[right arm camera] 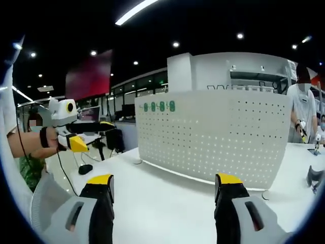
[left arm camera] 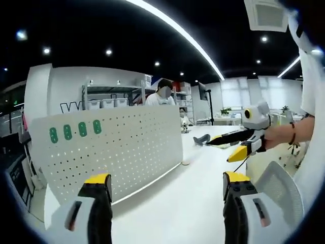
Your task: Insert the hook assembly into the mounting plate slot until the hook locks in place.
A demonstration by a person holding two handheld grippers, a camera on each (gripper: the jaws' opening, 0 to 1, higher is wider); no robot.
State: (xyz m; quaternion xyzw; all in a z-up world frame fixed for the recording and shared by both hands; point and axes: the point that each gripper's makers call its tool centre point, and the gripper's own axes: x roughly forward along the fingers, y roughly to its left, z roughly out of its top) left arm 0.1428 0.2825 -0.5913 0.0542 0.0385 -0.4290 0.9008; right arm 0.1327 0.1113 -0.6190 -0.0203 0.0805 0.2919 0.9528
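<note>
Left gripper view. Left tongs (left arm camera: 167, 185): yellow-tipped jaws wide apart, nothing between them, held above the white surface (left arm camera: 172, 203). White perforated mounting plate (left arm camera: 122, 147): stands upright on the surface, ahead and left of the jaws; four green oval markers (left arm camera: 74, 131) in a row at its upper left. Hook assembly: cannot be made out. Right tongs (left arm camera: 228, 147): enter from the right, held in a person's hand (left arm camera: 277, 136), well apart from the plate; jaw state cannot be told. Background: shelving with bins (left arm camera: 109, 101).

Right gripper view. Right tongs (right arm camera: 165, 185): jaws wide apart, holding nothing, above the surface (right arm camera: 162, 203). Mounting plate (right arm camera: 213, 137): upright, straight ahead, green markers (right arm camera: 158, 106) near its top left. Left tongs (right arm camera: 89, 134): at the left, in a hand (right arm camera: 48, 142), away from the plate. Background: a standing person (right arm camera: 303, 114) at right.
</note>
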